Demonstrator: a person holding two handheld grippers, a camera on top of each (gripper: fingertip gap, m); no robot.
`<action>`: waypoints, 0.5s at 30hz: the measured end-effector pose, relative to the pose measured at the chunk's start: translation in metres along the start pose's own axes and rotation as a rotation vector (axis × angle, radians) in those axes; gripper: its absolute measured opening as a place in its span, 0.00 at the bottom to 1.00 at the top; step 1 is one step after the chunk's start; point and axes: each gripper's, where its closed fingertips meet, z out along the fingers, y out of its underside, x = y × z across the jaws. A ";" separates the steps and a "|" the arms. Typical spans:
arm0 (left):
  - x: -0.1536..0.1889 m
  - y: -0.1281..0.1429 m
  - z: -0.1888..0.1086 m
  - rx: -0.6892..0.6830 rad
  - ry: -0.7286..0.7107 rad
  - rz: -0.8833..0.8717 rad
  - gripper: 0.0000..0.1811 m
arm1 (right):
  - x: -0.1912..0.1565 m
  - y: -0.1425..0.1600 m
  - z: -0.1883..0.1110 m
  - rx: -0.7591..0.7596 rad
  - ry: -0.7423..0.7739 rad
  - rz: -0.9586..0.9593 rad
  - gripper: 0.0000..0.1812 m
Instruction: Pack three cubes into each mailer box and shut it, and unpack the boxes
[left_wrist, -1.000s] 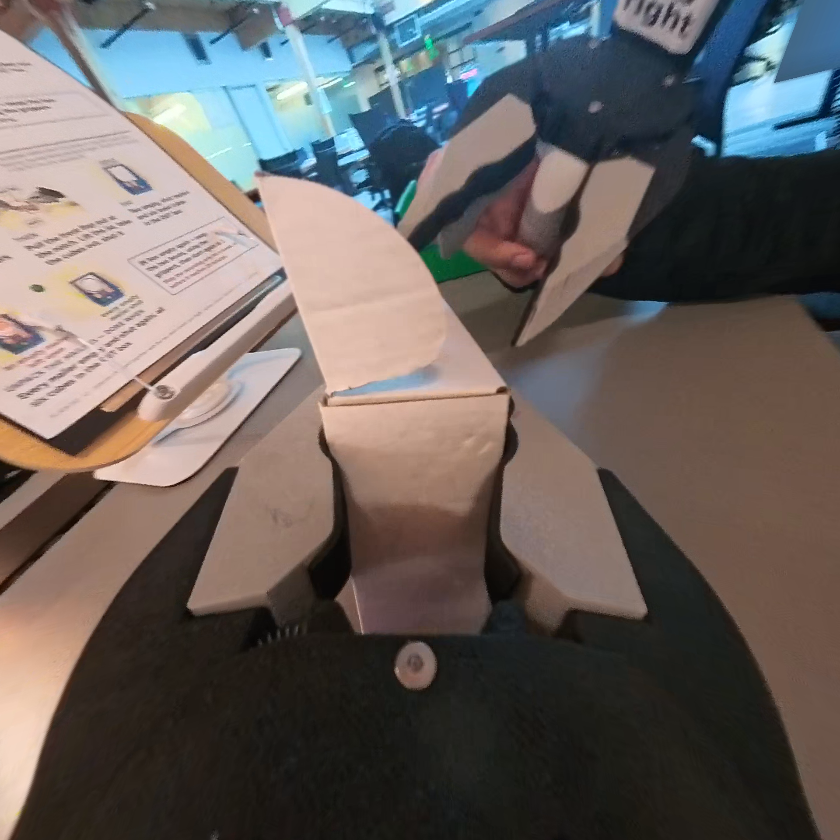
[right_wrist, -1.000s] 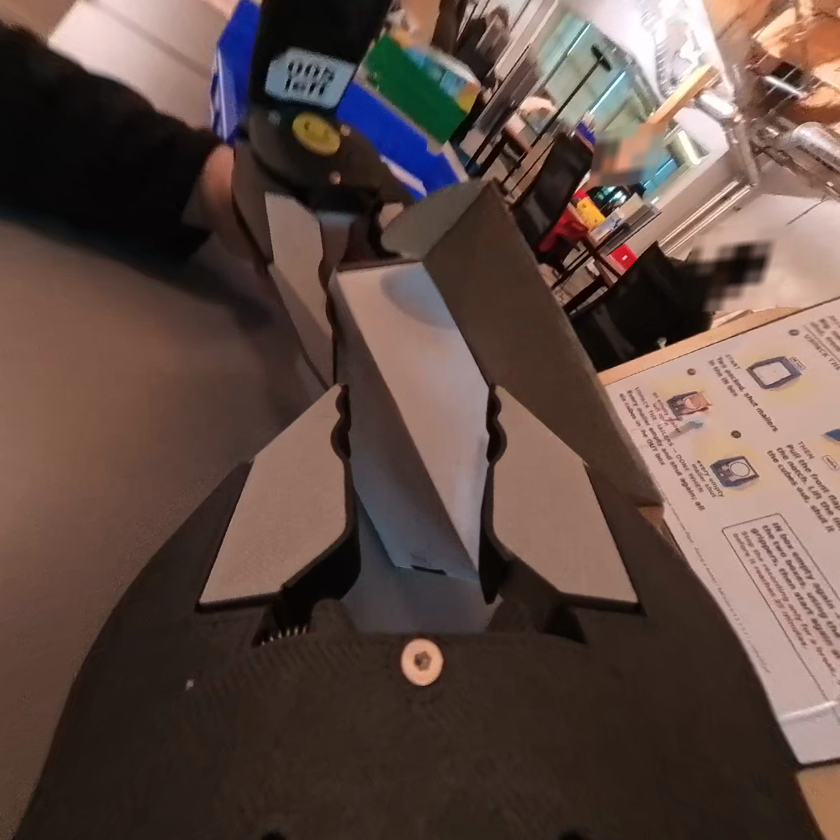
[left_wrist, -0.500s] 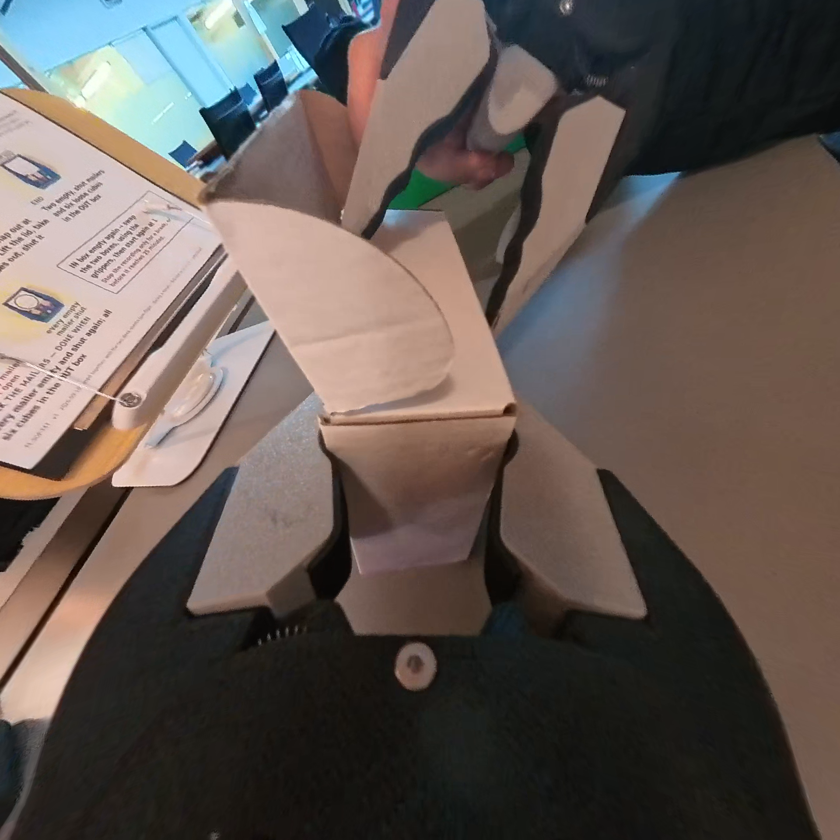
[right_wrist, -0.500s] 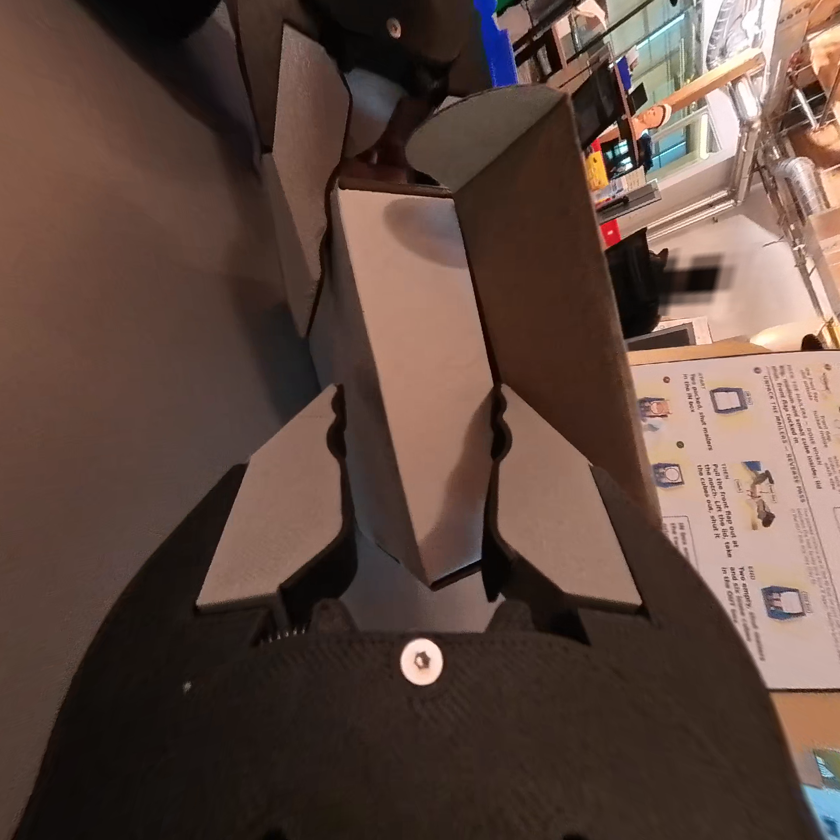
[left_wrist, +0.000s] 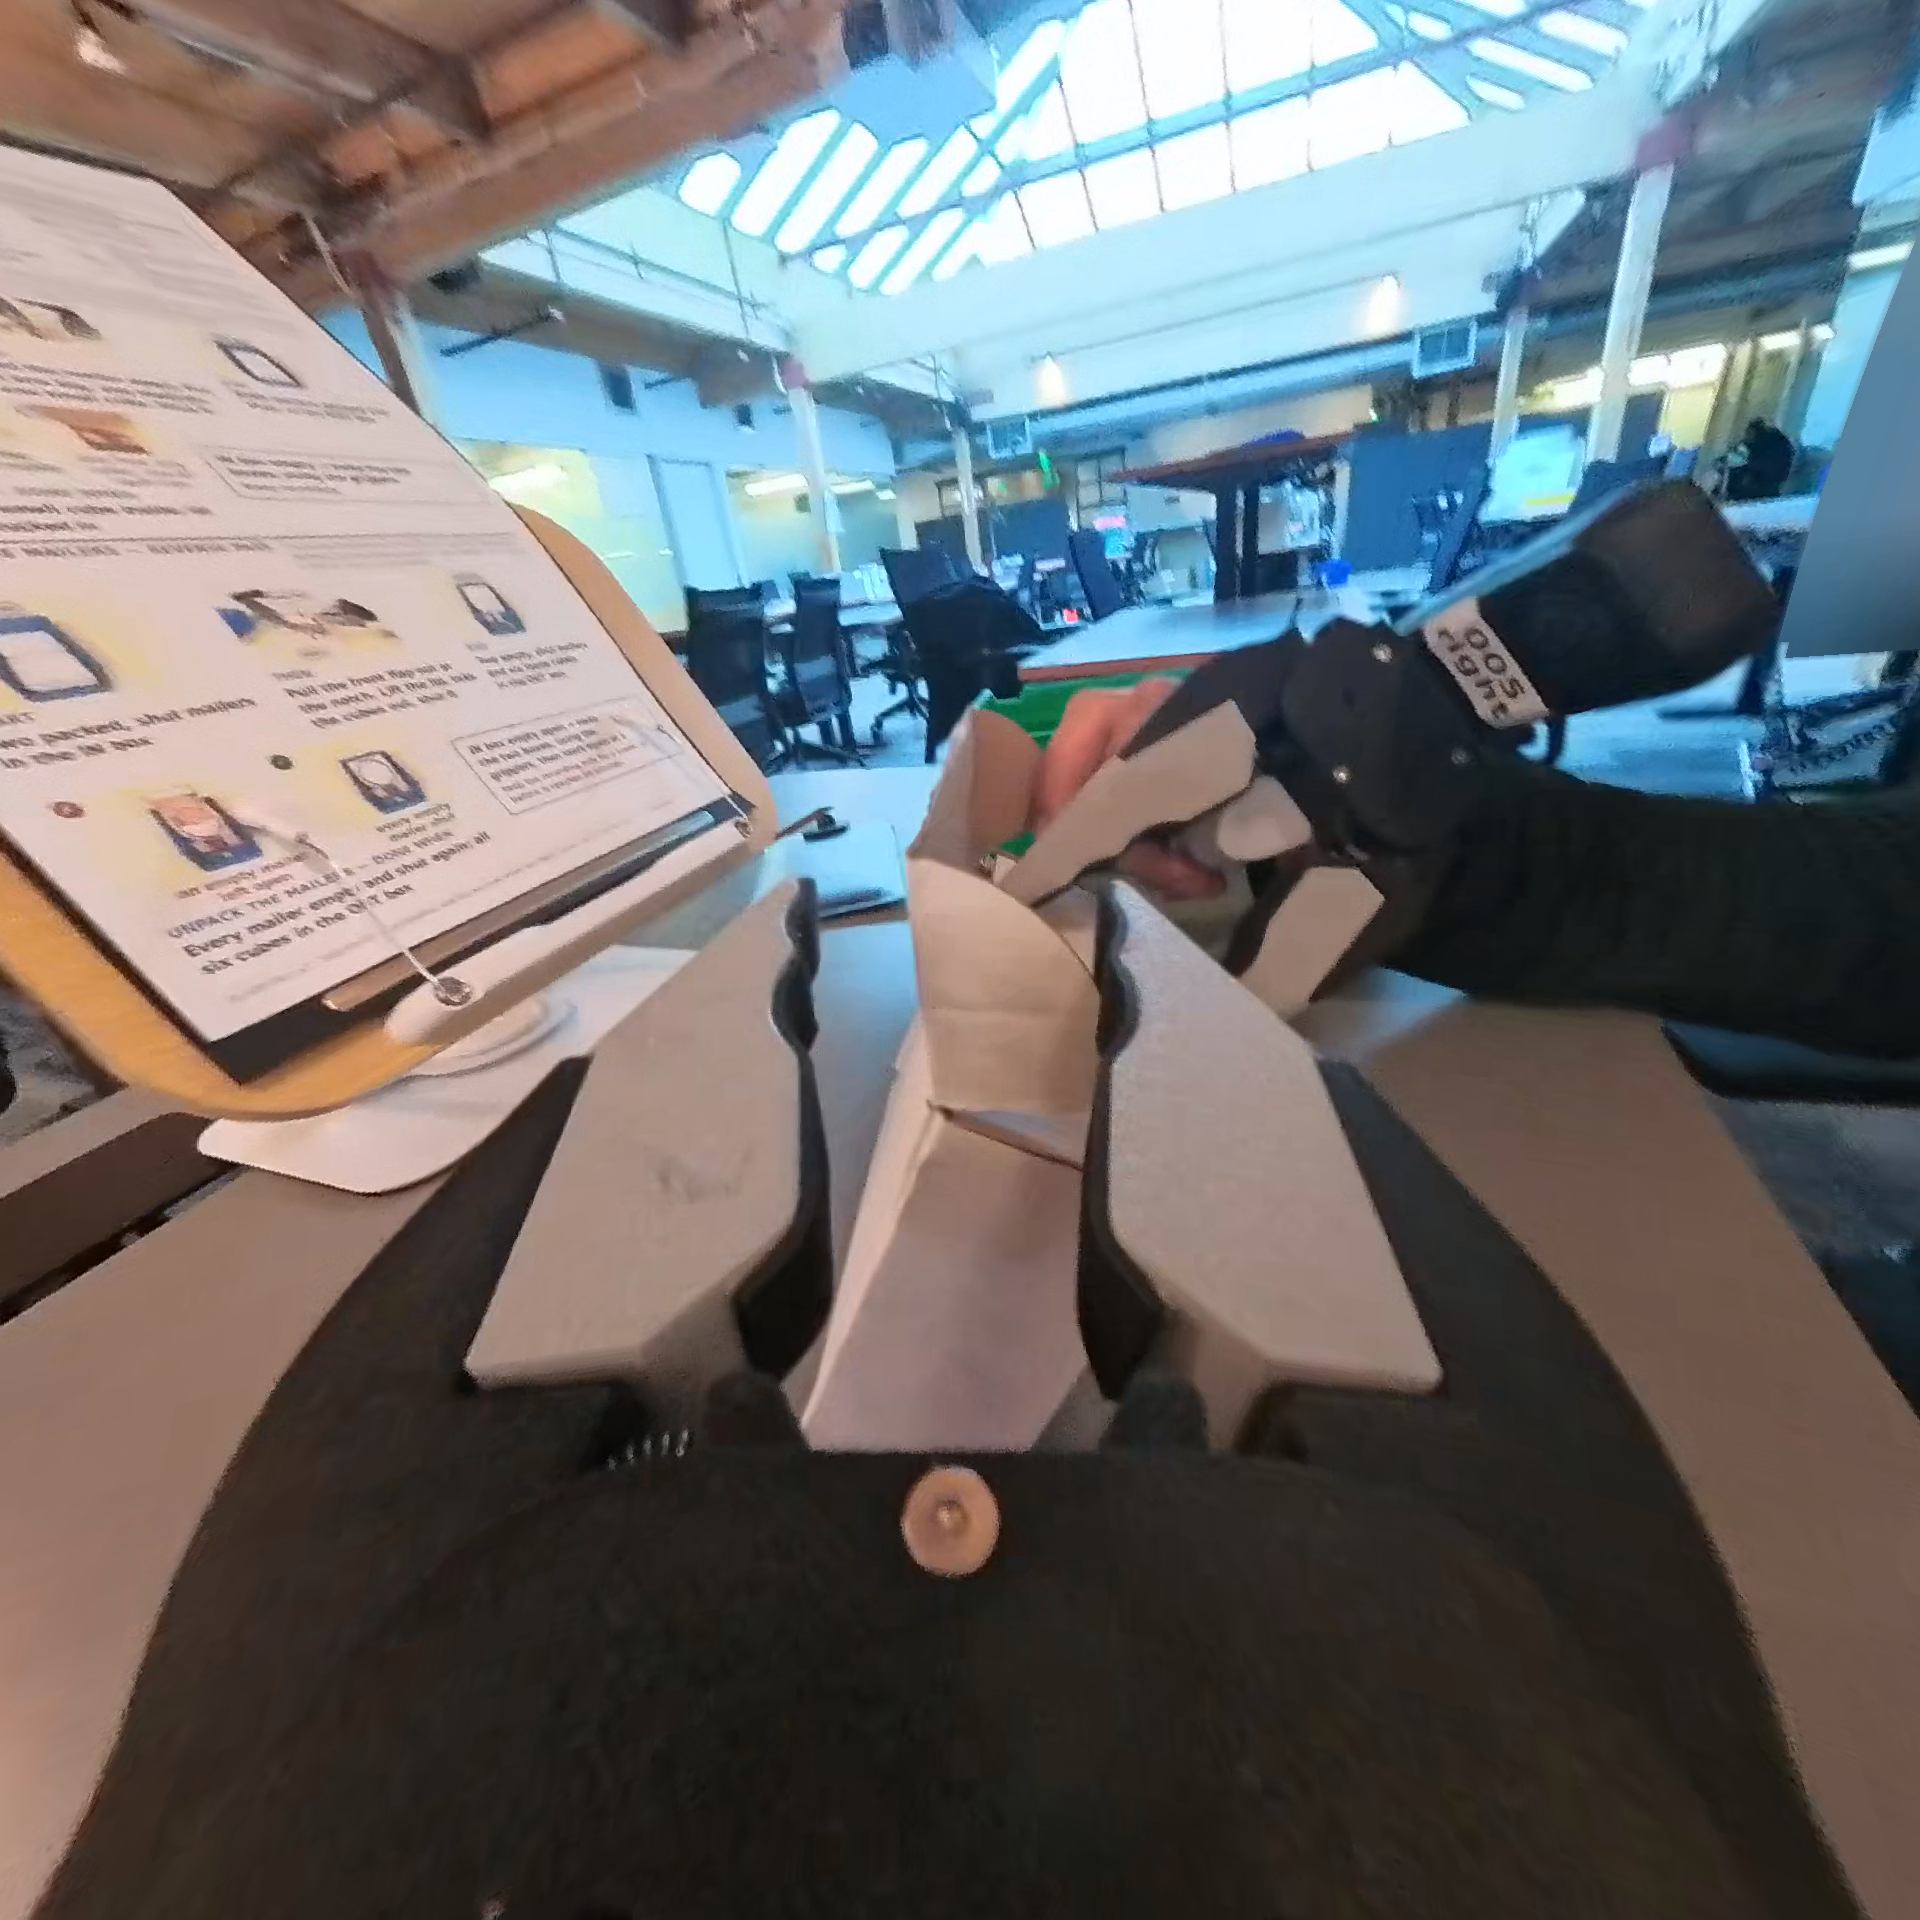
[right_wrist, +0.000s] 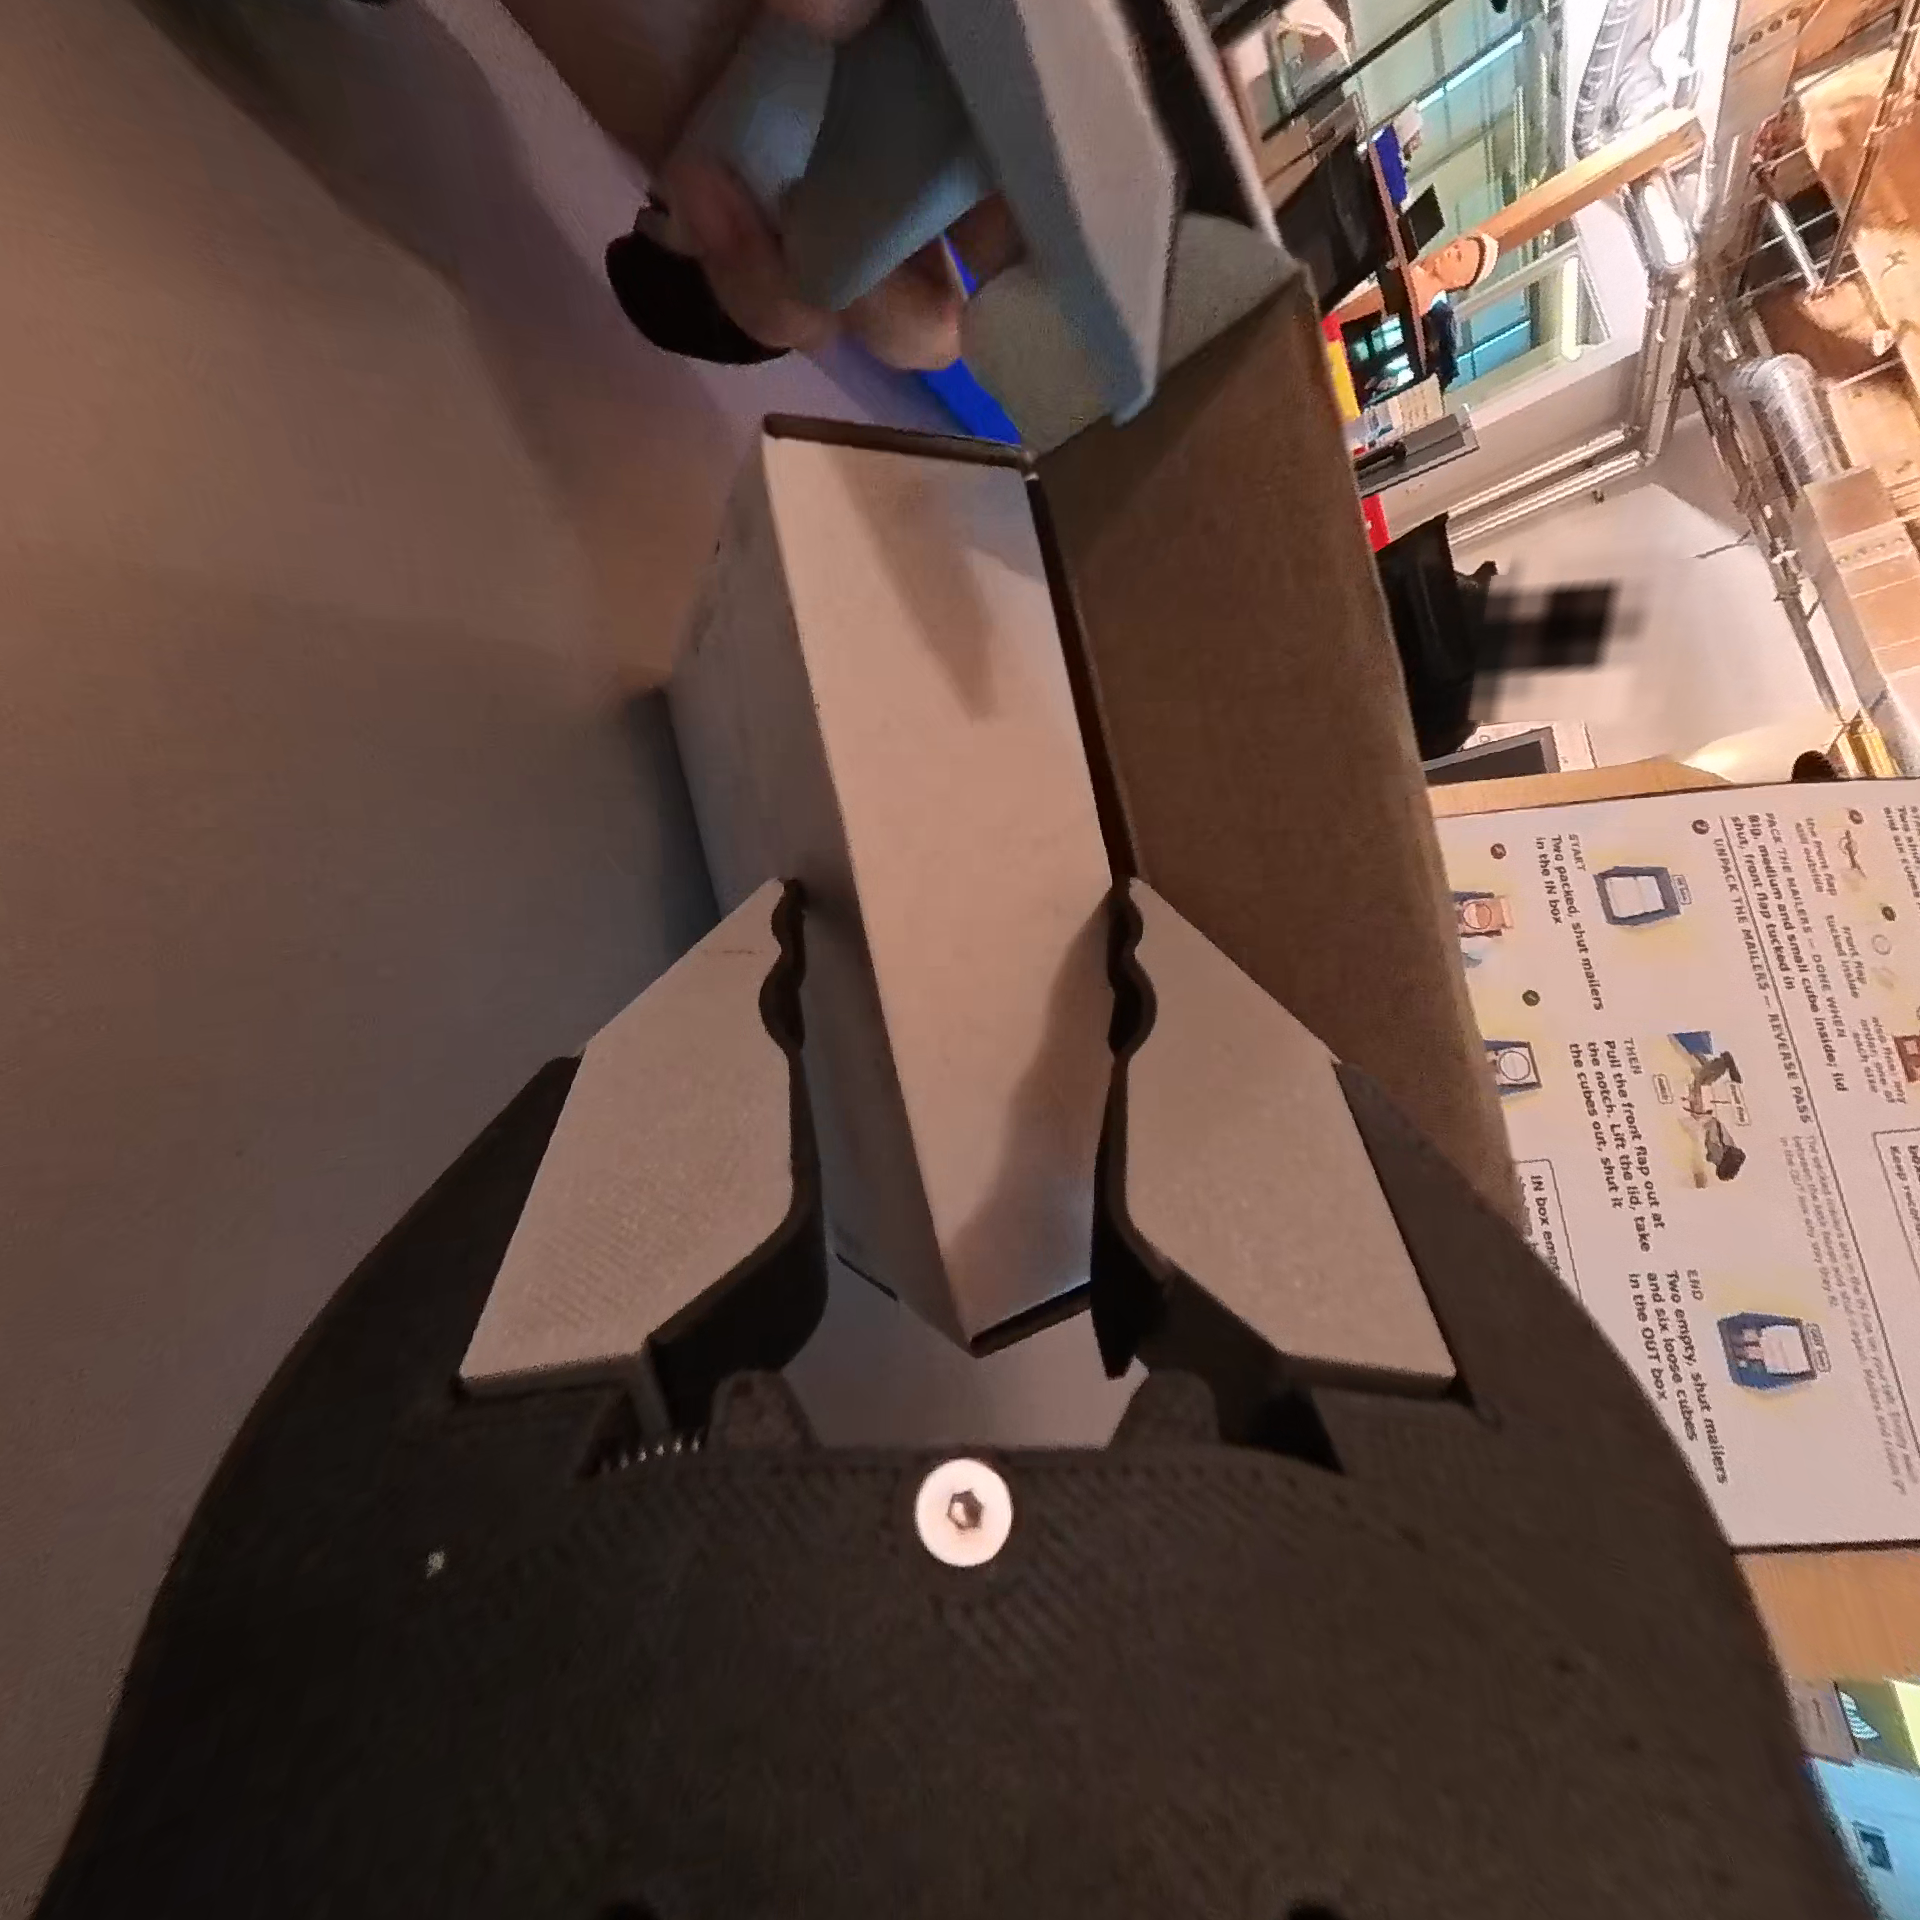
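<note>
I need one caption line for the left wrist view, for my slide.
Left hand-held gripper clamps a white cardboard mailer box; right hand-held gripper holds its far end beside a tilted instruction sheet.

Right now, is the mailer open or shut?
Open. The lid stands away from the mailer, and a rounded flap sticks up untucked.

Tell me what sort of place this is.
Probably an open-plan workshop or office hall: skylights in the roof, rows of desks with office chairs, and an instruction sheet on a stand on the table.
</note>
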 end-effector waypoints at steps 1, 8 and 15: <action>0.004 0.004 0.002 -0.025 0.020 0.013 0.29 | 0.000 -0.001 0.000 0.004 0.001 -0.003 0.31; -0.003 0.014 0.011 -0.088 -0.045 0.036 0.18 | -0.004 -0.004 0.000 0.027 -0.003 -0.043 0.31; -0.036 0.002 -0.001 0.015 -0.144 -0.192 0.18 | -0.015 -0.018 -0.008 0.098 -0.073 -0.032 0.28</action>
